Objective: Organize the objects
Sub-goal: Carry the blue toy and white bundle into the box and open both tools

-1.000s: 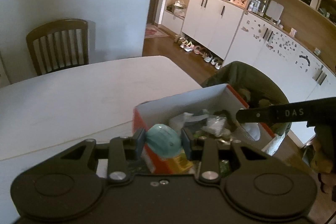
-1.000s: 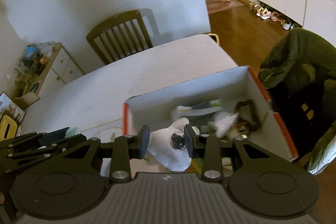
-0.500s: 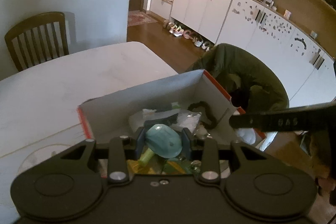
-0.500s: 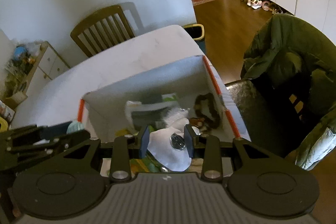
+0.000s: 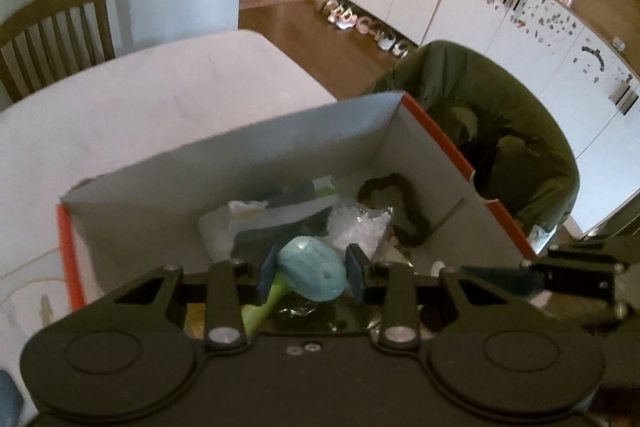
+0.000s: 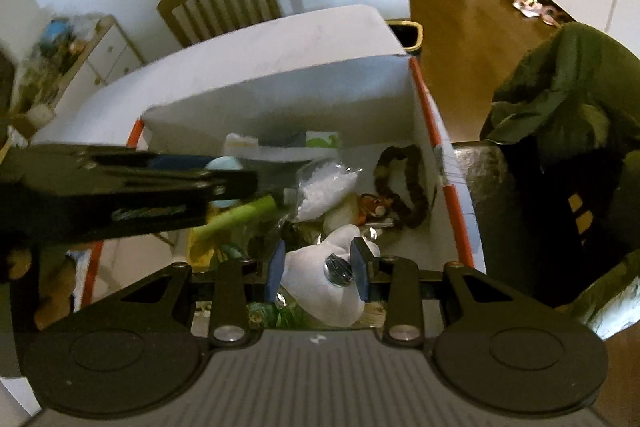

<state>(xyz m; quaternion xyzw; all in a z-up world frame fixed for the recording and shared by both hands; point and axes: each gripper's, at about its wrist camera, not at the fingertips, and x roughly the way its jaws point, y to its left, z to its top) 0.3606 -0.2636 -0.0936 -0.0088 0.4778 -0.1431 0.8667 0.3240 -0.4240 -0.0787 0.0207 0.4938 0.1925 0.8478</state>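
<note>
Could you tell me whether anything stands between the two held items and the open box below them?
Nothing visible does. The left gripper holds the blue toy and the right gripper the white plush directly over the open box, above its clutter.

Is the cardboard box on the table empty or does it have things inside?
Not empty: the box holds a dark hair tie and a clear bag.

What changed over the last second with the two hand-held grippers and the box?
Both have moved forward over the box. The left hand-held gripper, earlier at the box's near corner, now holds its blue toy above the contents. The right hand-held gripper has advanced over the box too. Nothing was let go: the right still grips the white item. The scrunchie lies as before.
</note>
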